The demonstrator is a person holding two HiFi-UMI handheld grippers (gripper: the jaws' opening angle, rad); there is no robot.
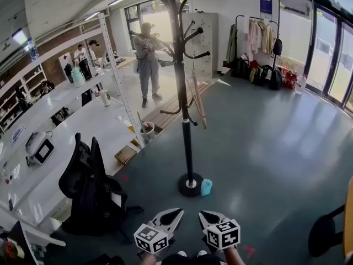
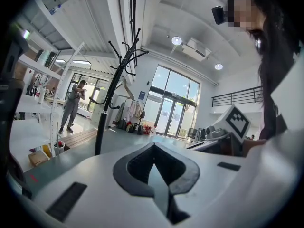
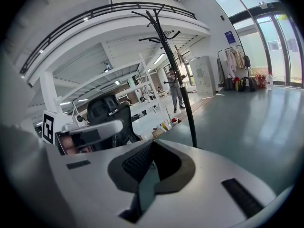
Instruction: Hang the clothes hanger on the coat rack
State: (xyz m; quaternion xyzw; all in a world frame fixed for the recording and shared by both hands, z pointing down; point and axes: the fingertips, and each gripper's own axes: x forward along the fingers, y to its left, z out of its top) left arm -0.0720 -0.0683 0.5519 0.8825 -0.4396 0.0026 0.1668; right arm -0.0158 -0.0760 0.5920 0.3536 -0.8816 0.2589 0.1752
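Observation:
The black coat rack (image 1: 182, 93) stands on a round base in the middle of the grey floor, with curved hooks at its top; nothing hangs on them. It also shows in the left gripper view (image 2: 107, 113) and the right gripper view (image 3: 183, 94), some way ahead of both. My left gripper (image 1: 172, 212) and right gripper (image 1: 204, 216) are side by side at the bottom of the head view, short of the rack's base. Both are shut with nothing between the jaws (image 2: 153, 145) (image 3: 152, 143). I see no clothes hanger in either gripper.
A small blue object (image 1: 206, 187) lies by the rack's base. A black office chair (image 1: 91, 186) stands left of me beside long white tables (image 1: 66, 148). A person (image 1: 147, 59) stands far behind the rack. A clothes rail (image 1: 259, 37) is at the back right.

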